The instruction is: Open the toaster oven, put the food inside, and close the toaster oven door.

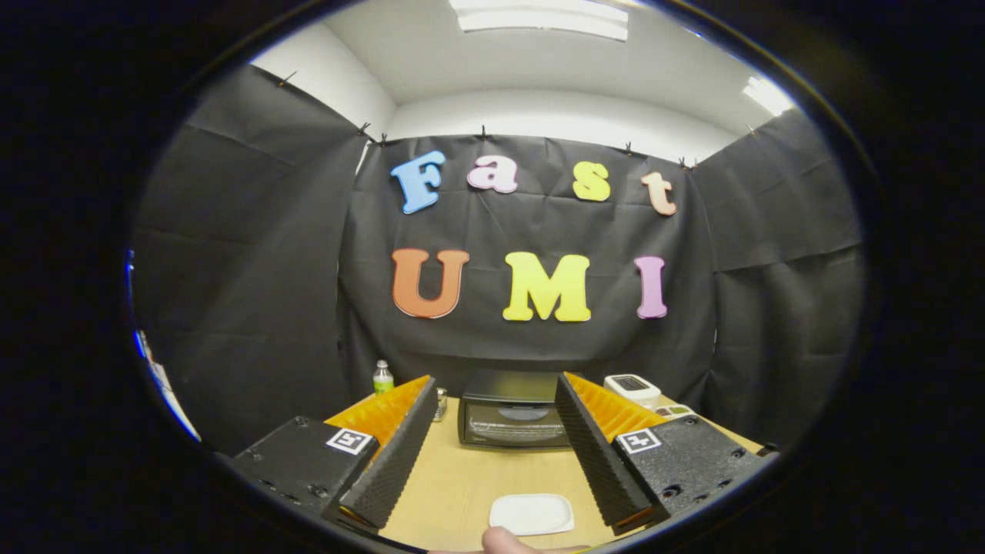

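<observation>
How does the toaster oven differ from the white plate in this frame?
The toaster oven is a dark box standing beyond the open gripper, door shut; the white plate is flat, pale and lies nearer, between the fingers. The oven stands at the far end of the table, the plate at the near end. Both rest on the table, untouched.

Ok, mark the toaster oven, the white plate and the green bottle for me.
toaster oven (512,425): gripper view, on its closed glass door.
white plate (532,514): gripper view, middle of its bare surface.
green bottle (382,379): gripper view, on its body.
</observation>
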The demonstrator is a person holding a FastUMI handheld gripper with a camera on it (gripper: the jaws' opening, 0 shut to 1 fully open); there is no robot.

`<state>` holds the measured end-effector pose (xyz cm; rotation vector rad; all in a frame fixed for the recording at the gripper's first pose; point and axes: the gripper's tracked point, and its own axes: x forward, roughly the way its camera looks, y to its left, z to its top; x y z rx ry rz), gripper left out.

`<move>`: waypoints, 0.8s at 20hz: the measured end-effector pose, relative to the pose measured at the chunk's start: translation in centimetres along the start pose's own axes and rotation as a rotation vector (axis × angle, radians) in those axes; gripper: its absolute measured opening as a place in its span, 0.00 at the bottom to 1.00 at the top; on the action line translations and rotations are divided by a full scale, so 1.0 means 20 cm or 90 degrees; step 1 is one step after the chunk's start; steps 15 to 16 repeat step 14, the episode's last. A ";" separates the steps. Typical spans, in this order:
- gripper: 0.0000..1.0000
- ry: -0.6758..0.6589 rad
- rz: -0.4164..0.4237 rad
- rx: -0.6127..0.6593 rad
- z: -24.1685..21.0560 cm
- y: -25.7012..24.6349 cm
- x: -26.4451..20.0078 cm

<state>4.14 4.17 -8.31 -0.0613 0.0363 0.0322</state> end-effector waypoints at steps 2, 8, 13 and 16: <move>1.00 -0.003 0.002 0.004 0.00 0.00 0.00; 1.00 0.013 0.010 0.018 -0.04 -0.03 0.03; 1.00 0.019 0.012 0.015 -0.05 -0.02 0.03; 1.00 0.018 0.013 0.016 -0.05 -0.02 0.04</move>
